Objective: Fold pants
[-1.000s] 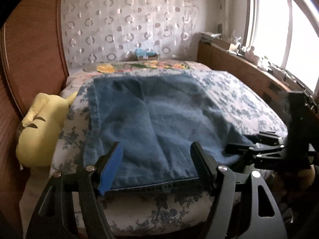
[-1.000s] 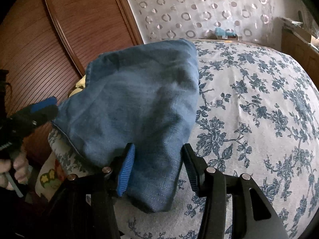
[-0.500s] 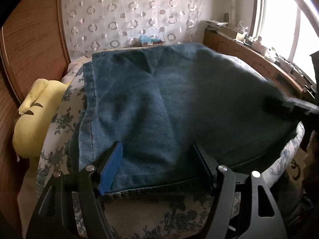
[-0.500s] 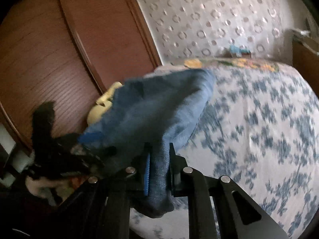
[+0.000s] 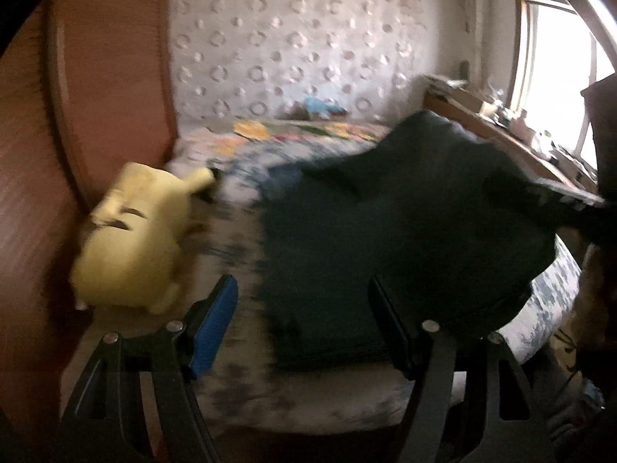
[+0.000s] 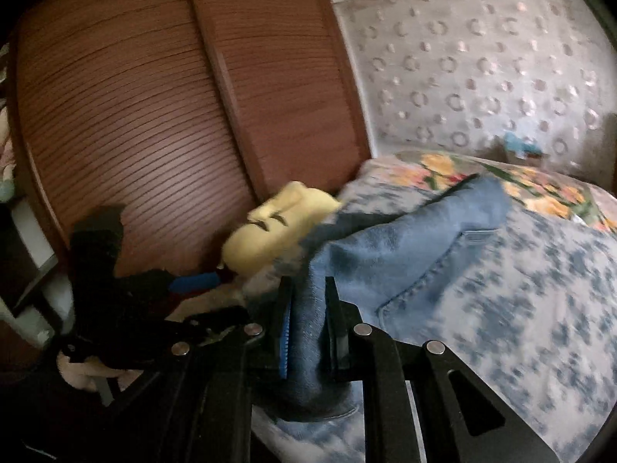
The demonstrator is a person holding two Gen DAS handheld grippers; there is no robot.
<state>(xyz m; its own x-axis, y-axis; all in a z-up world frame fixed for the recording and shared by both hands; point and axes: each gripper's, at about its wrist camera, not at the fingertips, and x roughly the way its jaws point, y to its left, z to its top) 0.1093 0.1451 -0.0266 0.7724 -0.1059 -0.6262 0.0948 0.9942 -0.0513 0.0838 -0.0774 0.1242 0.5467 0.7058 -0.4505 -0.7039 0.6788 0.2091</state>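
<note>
While the right gripper (image 6: 306, 328) pinches a bunched edge of the pants (image 6: 405, 254) above the bed (image 6: 540, 328), evidently to carry a fold, the left gripper (image 5: 304, 324) gapes wide, empty.

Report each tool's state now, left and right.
Left tool: open, gripping nothing.
Right tool: just closed, clamped on the jeans.

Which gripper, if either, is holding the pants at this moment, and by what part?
The right gripper is shut on the pants, pinching a bunched fold at their near edge. The left gripper stands open, holding nothing.
</note>
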